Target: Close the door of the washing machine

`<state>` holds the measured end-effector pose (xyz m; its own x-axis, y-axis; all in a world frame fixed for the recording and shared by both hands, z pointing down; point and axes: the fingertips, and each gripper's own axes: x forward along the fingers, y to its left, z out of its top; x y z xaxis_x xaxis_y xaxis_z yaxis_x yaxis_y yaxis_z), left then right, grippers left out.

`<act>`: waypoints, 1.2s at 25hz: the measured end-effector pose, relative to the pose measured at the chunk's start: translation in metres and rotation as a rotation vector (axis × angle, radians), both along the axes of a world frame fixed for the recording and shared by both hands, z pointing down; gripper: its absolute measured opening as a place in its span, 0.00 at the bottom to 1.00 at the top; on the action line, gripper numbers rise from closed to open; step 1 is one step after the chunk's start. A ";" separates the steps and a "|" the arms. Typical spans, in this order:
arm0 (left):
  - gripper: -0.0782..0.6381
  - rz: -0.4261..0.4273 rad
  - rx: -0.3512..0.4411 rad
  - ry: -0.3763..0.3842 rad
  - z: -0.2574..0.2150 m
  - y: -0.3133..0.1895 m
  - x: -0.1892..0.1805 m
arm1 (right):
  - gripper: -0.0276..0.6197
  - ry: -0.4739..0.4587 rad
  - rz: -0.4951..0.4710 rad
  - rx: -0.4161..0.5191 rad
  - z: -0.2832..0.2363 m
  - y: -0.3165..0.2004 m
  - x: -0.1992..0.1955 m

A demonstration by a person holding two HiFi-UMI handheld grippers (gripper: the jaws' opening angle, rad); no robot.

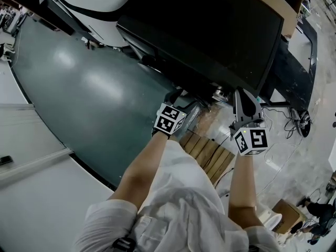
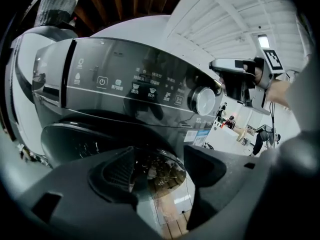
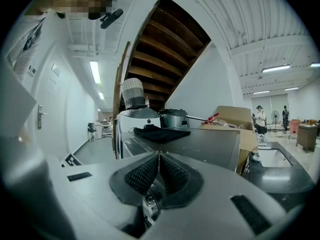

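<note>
Grey-green floor [image 1: 79, 88] fills the left of the head view, and the washing machine [image 2: 125, 79] stands dead ahead. The left tongs [image 2: 160, 170] are spread wide and empty, with the round glass door [image 2: 90, 139] just beyond them, low on the machine's front. I cannot tell whether it is latched. Best, I judge, to lay one jaw flat against the door's rim and push squarely until it catches, rather than pinch the glass. The right tongs [image 3: 158, 173], pressed together on nothing, hover by the machine's top and should keep clear.
</note>
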<state>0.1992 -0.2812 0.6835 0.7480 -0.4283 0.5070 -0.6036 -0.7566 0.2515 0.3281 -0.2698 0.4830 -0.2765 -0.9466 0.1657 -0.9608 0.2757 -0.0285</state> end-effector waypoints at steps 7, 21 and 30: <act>0.55 -0.055 -0.038 -0.028 0.002 -0.003 0.001 | 0.09 -0.015 -0.002 -0.005 0.005 0.002 0.000; 0.46 -0.097 -0.059 -0.045 0.007 -0.012 0.000 | 0.09 0.010 0.008 0.004 0.001 0.020 -0.005; 0.47 -0.134 -0.075 -0.021 0.006 -0.012 -0.001 | 0.09 0.025 -0.005 -0.007 -0.002 0.025 -0.003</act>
